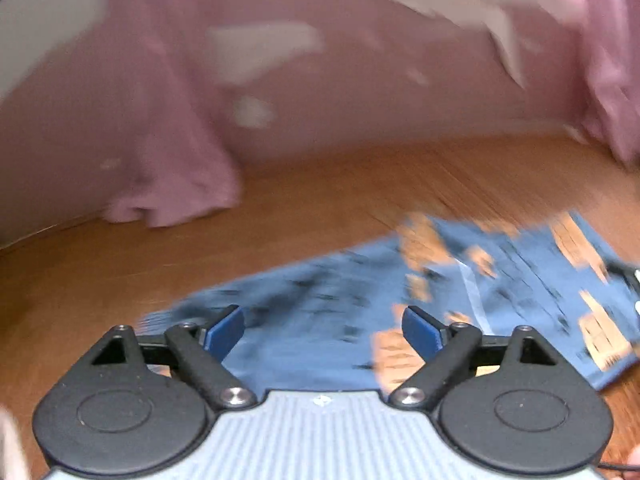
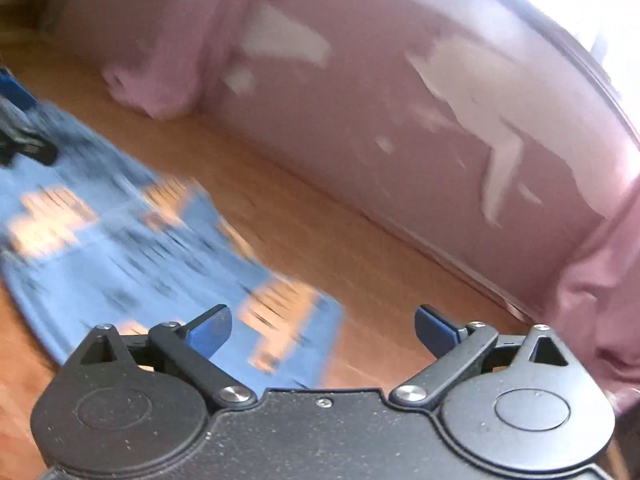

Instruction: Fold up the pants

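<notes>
1. Lying flat on the big wooden floor (image 1: 120,280), the blue pants (image 1: 320,320) with orange patches are looking like a neat, short shape, so the folding seems mostly done. Both pictures are blurry, so I cannot tell how many folds are in them, or if one more fold is needed.

2. Standing behind the floor is a pink wall (image 1: 340,112) with white chipped spots, and pink curtains (image 1: 172,160) are hanging down to the floor at both sides. They are well apart from the pants.

3. Sitting in the middle of bare floor, the pants (image 2: 120,240) are giving lots of open room on the wall side. Their edges are looking straight, and one corner is pointing toward the right gripper.

4. Hovering over the near part of the pants, the left gripper (image 1: 323,330) is spreading its blue fingers (image 1: 226,332) wide apart. It is pinching nothing.

5. Hanging over the corner of the pants, the right gripper (image 2: 323,330) is also spreading its fingers (image 2: 210,332) wide and holding nothing. One finger is above the cloth and the other is above bare floor.

6. Peeking in at the edge of each picture is a small dark bit, which is probably the other gripper, close to the pants.
</notes>
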Action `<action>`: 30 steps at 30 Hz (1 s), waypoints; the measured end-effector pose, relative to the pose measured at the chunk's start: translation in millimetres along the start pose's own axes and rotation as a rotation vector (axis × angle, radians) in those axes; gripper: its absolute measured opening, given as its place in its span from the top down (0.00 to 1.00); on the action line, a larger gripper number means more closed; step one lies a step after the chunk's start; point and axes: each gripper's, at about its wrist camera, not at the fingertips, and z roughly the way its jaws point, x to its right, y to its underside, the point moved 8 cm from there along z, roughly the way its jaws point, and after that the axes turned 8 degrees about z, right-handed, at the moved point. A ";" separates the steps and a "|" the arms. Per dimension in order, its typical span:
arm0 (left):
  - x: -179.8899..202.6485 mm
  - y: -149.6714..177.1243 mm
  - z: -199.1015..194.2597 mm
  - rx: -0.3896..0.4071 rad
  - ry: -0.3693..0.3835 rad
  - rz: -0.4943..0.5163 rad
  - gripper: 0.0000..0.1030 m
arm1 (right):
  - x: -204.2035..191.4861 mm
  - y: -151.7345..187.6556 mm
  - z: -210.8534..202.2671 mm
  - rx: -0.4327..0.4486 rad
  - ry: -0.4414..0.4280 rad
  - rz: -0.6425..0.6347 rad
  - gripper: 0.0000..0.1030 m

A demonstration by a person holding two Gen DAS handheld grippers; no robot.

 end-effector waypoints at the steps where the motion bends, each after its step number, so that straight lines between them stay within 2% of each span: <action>1: -13.5 3.5 -4.5 0.003 -0.032 -0.056 0.08 | -9.2 -2.9 -6.6 0.016 -0.042 -0.002 0.03; 4: -61.1 20.6 -8.1 -0.025 -0.117 -0.251 0.07 | -39.3 -7.3 -20.2 0.057 -0.161 -0.024 0.03; 6: -86.0 32.0 -0.3 -0.066 -0.120 -0.344 0.08 | -54.2 -5.7 -25.8 0.081 -0.212 -0.047 0.01; 9: -114.8 43.1 8.6 -0.088 -0.108 -0.466 0.12 | -62.8 -4.4 -25.8 0.081 -0.225 -0.064 0.01; 11: -123.9 49.0 16.6 -0.105 -0.097 -0.533 0.21 | -65.4 -4.9 -19.9 0.061 -0.221 -0.057 0.01; 12: -126.2 52.4 22.2 -0.119 -0.078 -0.558 0.30 | -65.5 -4.9 -16.2 0.051 -0.216 -0.048 0.01; 13: -126.5 54.4 27.2 -0.136 -0.059 -0.572 0.43 | -65.2 -3.9 -13.3 0.038 -0.211 -0.039 0.01; 14: -126.6 58.9 30.7 -0.151 -0.048 -0.574 0.51 | -63.7 -2.4 -10.8 0.027 -0.205 -0.031 0.01; 15: -124.0 59.5 34.9 -0.167 -0.033 -0.568 0.63 | -62.6 -0.4 -10.0 0.021 -0.200 -0.025 0.01; 16: -120.9 60.2 35.5 -0.168 -0.032 -0.554 0.67 | -62.6 1.4 -6.4 0.012 -0.195 -0.022 0.01; 18: -111.7 55.7 34.3 -0.169 -0.091 -0.459 0.73 | -62.7 4.9 -2.8 -0.003 -0.189 -0.018 0.01; 19: -103.3 50.5 31.9 -0.164 -0.127 -0.369 0.76 | -62.5 5.6 -2.5 -0.006 -0.189 -0.017 0.01; 22: -67.4 33.7 26.7 -0.130 -0.250 -0.020 0.78 | -66.3 8.6 -1.8 -0.016 -0.201 -0.024 0.01; 25: -32.4 31.0 28.9 -0.112 -0.292 0.209 0.78 | -71.7 10.3 -3.0 -0.019 -0.208 -0.046 0.01; 28: -20.4 32.2 30.4 -0.103 -0.309 0.275 0.78 | -73.2 10.3 -3.6 -0.019 -0.213 -0.052 0.01; 30: -23.2 33.5 28.0 -0.103 -0.308 0.256 0.77 | -72.6 10.6 -3.4 -0.022 -0.214 -0.048 0.01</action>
